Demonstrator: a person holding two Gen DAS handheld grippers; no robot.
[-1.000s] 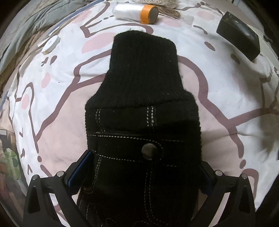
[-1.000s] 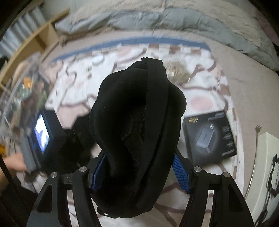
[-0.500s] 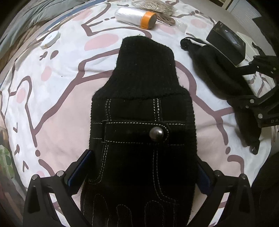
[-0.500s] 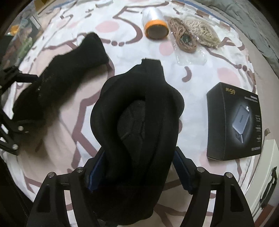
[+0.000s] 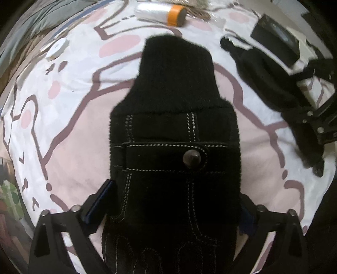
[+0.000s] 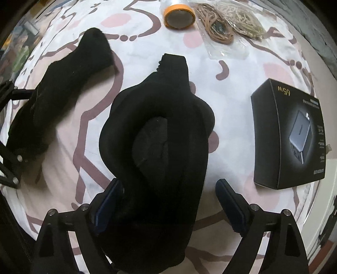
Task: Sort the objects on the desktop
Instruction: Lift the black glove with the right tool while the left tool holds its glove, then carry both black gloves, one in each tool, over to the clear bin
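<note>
From the left wrist view, the left tongs (image 5: pixel 168 212) sit on either side of the stitched black glove (image 5: pixel 174 147). The glove lies flat on the patterned bedspread (image 5: pixel 69 130), cuff pointing away, snap strap facing up. A second ago it filled this view alone; now the other black glove (image 5: pixel 271 88) and the right tongs' frame have come in at the right, so the pair is being brought together. Whether the left tongs actually pinch the glove I cannot tell, since its bulk hides the right pad.

From the right wrist view, the right tongs (image 6: pixel 168 200) stand apart. The left pad touches the bunched glove (image 6: pixel 160 143), while the right pad shows bare sheet between itself and the fabric. Half a second ago both pads pressed the fabric (a release, I'd judge), and the glove now rests on the bed.

Open sheet lies between the two gloves. The black charger box (image 6: pixel 288 134) sits near on the right, and the orange-capped roll (image 6: pixel 179 15) and bagged rubber bands (image 6: pixel 229 23) lie well ahead.
</note>
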